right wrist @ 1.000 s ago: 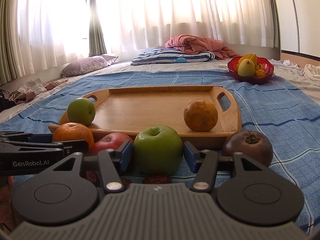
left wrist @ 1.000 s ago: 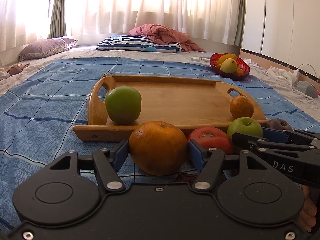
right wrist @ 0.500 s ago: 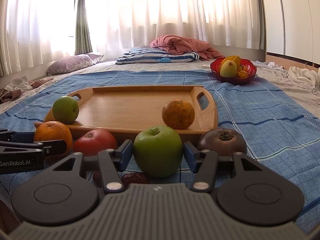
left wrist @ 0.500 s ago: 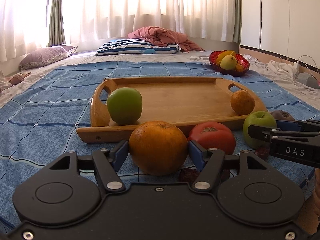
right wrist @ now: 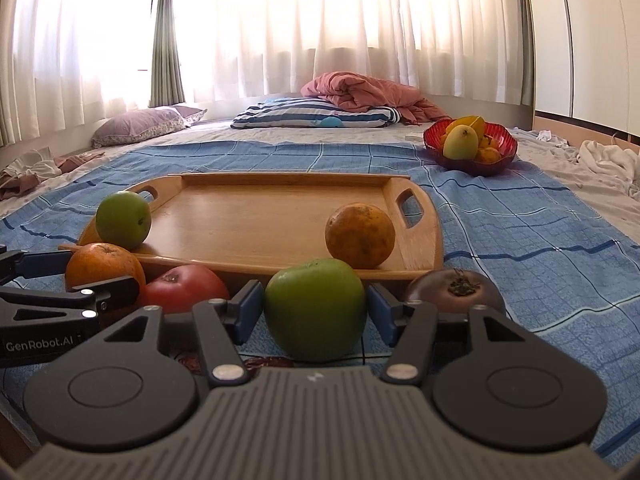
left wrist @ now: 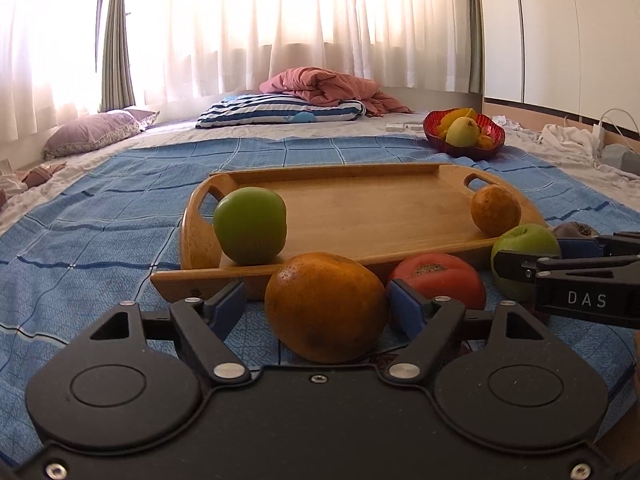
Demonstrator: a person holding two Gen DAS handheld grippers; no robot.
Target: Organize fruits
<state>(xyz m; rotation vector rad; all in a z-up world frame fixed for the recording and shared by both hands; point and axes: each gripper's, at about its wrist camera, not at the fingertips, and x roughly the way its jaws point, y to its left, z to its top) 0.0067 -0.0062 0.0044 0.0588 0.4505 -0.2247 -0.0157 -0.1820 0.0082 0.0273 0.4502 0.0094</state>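
- On my far left, the left gripper sits wide around a large orange on the blue blanket; its blue pads aren't pressing the fruit.
- Next along is a red tomato, loose on the blanket.
- My right gripper brackets a green apple, pads slightly off the skin.
- A dark fruit lies rightmost.
- Behind them, the wooden tray holds a second green apple at its left corner and a small orange at its right.
- Far right, a red bowl holds yellow and orange fruit.
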